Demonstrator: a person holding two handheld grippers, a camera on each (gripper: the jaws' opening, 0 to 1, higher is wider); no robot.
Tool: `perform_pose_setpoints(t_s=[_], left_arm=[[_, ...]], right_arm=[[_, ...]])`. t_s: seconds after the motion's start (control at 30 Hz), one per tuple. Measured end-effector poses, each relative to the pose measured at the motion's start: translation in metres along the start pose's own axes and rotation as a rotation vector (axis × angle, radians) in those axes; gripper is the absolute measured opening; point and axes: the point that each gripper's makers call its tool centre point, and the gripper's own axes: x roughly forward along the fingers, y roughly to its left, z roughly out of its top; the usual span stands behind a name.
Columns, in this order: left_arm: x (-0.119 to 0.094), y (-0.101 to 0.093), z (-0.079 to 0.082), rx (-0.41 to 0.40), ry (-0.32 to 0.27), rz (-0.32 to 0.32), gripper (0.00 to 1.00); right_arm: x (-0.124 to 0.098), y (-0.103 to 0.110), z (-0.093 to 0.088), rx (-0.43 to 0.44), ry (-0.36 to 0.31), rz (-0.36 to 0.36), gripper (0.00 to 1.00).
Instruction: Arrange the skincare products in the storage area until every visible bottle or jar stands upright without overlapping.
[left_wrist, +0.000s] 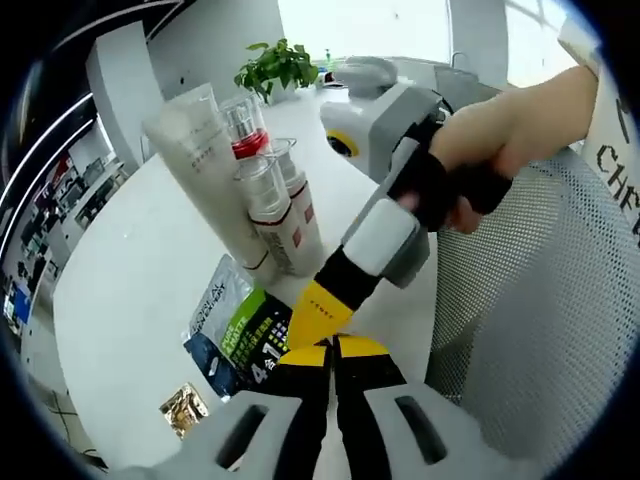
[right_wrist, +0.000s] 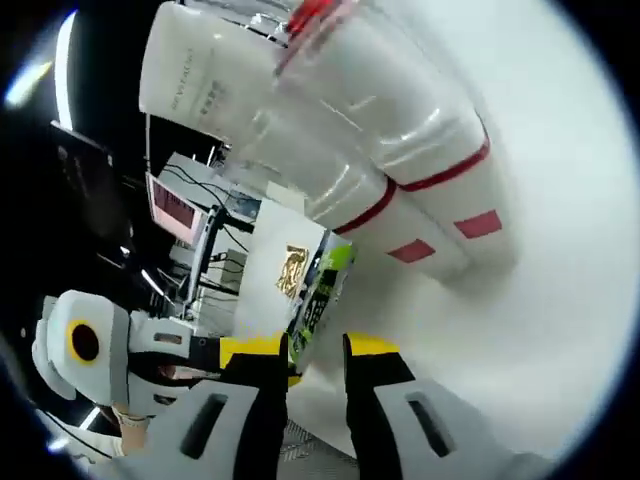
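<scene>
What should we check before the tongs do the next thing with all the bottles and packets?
1. Bottles and white tube standing upright: ok.
2. Nothing overlapping: not ok, the green packet lies partly over the blue packet.
3. Right tongs open and lined up on the green packet's edge: ok.
4. Left tongs shut, holding nothing, out of the way: ok.
5. Gold packet apart from the others: ok.
6. Right tongs clear of the bottles when lifting: cannot tell.
</scene>
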Motion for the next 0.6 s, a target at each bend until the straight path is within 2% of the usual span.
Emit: perform_pose_setpoints(t_s=[0.03, 0.17, 0.4, 0.47, 0.6], left_arm=[[0.0004, -0.0018, 0.0019, 0.002, -0.008, -0.008, 0.0], [0.0008, -0.0037, 0.0028, 0.007, -0.016, -0.021, 0.0], [0.001, -0.0043, 0.0006, 0.037, -0.002, -0.016, 0.0], [0.0011, -0.005, 0.0004, 0.037, -0.002, -0.021, 0.0], [-0.0026, -0.0011, 0.0066, 0.035, -0.05, -0.013, 0.01]], right_arm=[[0.0013, 0.0009, -0.0016, 0.037, 0.004, 0.009, 0.17], [0.005, -0.0017, -0.0004, 0.012, 0.007, 0.0, 0.11], [0.0081, 0.0009, -0.0013, 0.086, 0.007, 0.037, 0.05], [0.0079, 0.0021, -0.0023, 0.085, 0.011, 0.047, 0.02], [0.0055, 0.0051, 0.0016, 0.078, -0.001, 0.064, 0.01]])
